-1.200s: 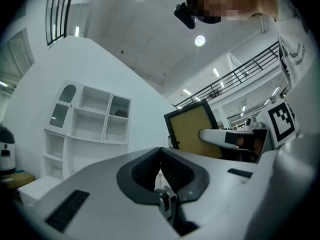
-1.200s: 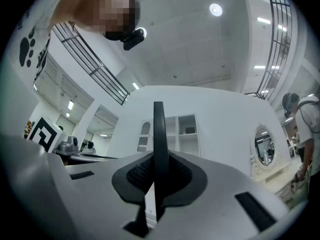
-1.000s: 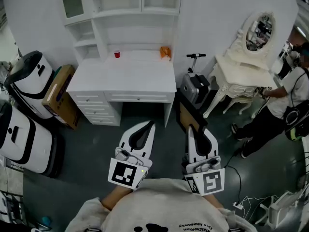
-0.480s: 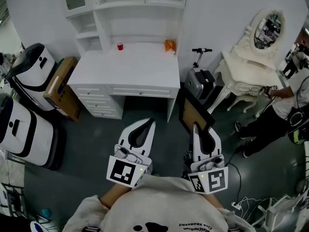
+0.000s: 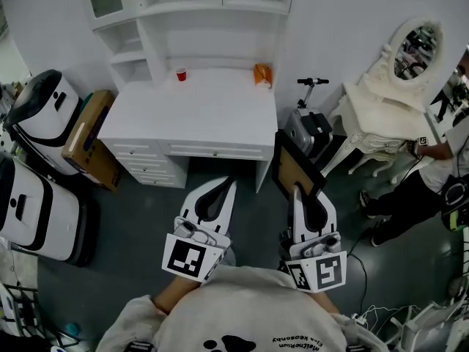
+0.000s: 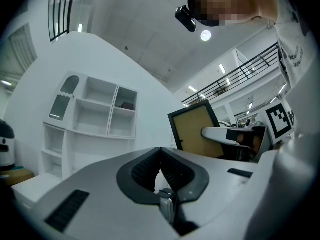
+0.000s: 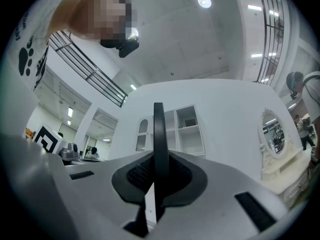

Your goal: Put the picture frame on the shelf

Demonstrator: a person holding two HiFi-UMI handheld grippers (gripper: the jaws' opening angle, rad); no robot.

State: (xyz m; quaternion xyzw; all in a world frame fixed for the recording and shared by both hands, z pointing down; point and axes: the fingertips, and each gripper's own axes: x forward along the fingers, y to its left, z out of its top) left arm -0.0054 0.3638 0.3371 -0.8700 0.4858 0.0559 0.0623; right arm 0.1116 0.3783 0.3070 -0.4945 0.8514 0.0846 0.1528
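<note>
A black picture frame (image 5: pixel 295 169) with a brown backing stands upright in my right gripper (image 5: pixel 297 191), whose jaws are shut on its lower edge. In the right gripper view the picture frame (image 7: pixel 158 149) shows edge-on between the pads. My left gripper (image 5: pixel 226 185) is held beside it, shut with nothing in it; in the left gripper view its jaws meet and the frame (image 6: pixel 196 130) shows to the right. The white shelf unit (image 5: pixel 183 6) rises above the white desk (image 5: pixel 192 116) ahead, with open compartments.
A red cup (image 5: pixel 180 74) and an orange thing (image 5: pixel 262 74) stand at the desk's back. White machines (image 5: pixel 40 123) and a cardboard box (image 5: pixel 88 138) are at the left. A scooter (image 5: pixel 308 127), a white dressing table (image 5: pixel 385 112) and a person (image 5: pixel 429 185) are at the right.
The view has shifted slightly toward the desk. The frame, held in my right gripper, now stands a little higher and closer to the desk's right corner.
</note>
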